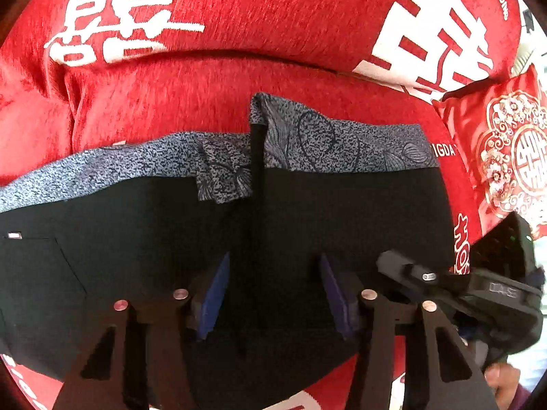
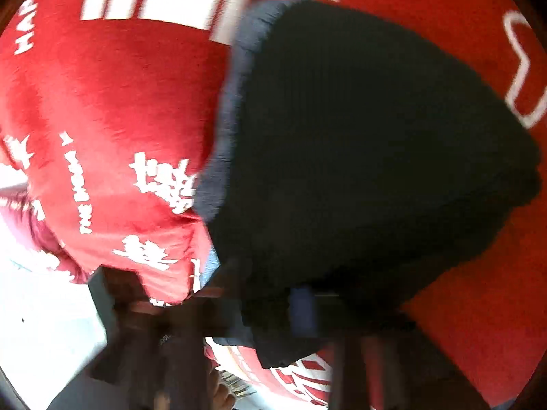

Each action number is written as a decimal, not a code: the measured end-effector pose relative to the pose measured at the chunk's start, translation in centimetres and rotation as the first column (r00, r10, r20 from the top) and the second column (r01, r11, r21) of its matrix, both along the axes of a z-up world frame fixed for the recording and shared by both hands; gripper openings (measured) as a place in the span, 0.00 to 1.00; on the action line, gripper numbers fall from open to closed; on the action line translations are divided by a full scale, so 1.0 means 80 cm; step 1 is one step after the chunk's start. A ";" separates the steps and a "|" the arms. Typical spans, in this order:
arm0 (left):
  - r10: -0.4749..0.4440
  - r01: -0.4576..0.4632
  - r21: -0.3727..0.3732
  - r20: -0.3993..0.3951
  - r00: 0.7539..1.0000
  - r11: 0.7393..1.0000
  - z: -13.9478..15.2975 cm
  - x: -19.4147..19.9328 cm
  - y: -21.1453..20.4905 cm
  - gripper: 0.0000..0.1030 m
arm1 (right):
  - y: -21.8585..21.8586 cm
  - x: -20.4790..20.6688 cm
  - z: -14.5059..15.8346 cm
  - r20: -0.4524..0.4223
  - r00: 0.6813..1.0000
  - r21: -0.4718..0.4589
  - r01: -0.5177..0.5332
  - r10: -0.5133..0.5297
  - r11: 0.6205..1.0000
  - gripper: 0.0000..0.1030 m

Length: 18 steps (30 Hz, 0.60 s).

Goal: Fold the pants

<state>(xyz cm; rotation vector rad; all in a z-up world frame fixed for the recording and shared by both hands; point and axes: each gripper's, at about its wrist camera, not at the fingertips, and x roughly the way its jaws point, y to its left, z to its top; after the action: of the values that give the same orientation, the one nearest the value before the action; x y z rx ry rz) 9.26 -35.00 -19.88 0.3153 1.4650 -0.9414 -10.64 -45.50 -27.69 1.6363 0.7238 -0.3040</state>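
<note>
Blue-padded left gripper point(image 1: 273, 294) fingers straddle the black pants point(image 1: 342, 212), not pinching; waistband runs crosswise ahead. Right gripper point(image 2: 301, 311) clenched on pants' edge.

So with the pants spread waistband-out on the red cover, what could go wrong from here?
1. A flap of the patterned waistband is flipped down over the black pants; folding now could trap that crease.
2. The left tool is open with its pads astride the centre seam; it may pinch the red cover too.
3. The right tool appears to be shut on the fabric edge, but the right wrist view is blurred, so the hold may be shallow and slip.
</note>
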 end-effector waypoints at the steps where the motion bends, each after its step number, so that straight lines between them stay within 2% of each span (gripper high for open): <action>1: 0.006 -0.007 -0.002 -0.009 1.000 1.000 0.003 0.002 0.003 0.47 | -0.001 -0.001 0.000 0.008 1.000 0.007 0.000 0.000 1.000 0.05; 3: 0.020 -0.020 -0.027 -0.018 1.000 0.999 0.017 0.003 0.015 0.47 | -0.002 -0.001 0.020 0.063 0.998 -0.030 -0.029 0.031 0.999 0.05; 5: 0.016 -0.016 -0.036 0.013 1.000 0.999 0.032 -0.005 0.027 0.47 | 0.004 0.004 0.049 0.066 0.991 -0.104 -0.105 0.112 0.989 0.04; 7: 0.011 -0.011 -0.023 0.032 0.999 1.000 0.034 -0.012 0.038 0.47 | 0.010 0.003 0.059 0.061 0.983 -0.123 -0.166 0.174 0.979 0.05; 10: 0.030 -0.032 0.050 0.041 0.999 0.998 0.009 -0.018 0.048 0.47 | 0.017 0.008 0.036 -0.014 0.977 -0.106 -0.213 0.213 0.971 0.05; 12: 0.063 -0.066 0.061 0.044 0.997 0.996 -0.005 -0.018 0.050 0.54 | 0.018 0.012 0.008 -0.071 0.971 -0.092 -0.234 0.228 0.968 0.04; 14: 0.083 -0.086 0.060 0.058 0.995 0.994 -0.003 -0.018 0.049 0.55 | 0.015 0.013 -0.001 -0.052 0.972 -0.084 -0.234 0.230 0.969 0.03; 15: 0.076 -0.081 0.068 0.076 0.994 0.994 0.000 -0.020 0.048 0.59 | 0.013 0.015 0.003 -0.055 0.967 -0.086 -0.251 0.247 0.964 0.05; 16: 0.072 -0.080 0.077 0.098 0.993 0.994 0.004 -0.021 0.048 0.70 | 0.012 0.018 0.009 -0.055 0.959 -0.096 -0.282 0.278 0.955 0.09; 18: 0.068 -0.079 0.078 0.137 0.988 0.994 0.016 -0.020 0.046 0.72 | 0.012 0.024 0.033 -0.060 0.928 -0.129 -0.373 0.368 0.919 0.26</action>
<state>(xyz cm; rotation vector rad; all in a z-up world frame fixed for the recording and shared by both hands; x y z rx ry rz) 7.64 -31.28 -18.58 0.3757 1.3844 -0.7864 -8.71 -44.55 -25.08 1.3318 0.9992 -0.1055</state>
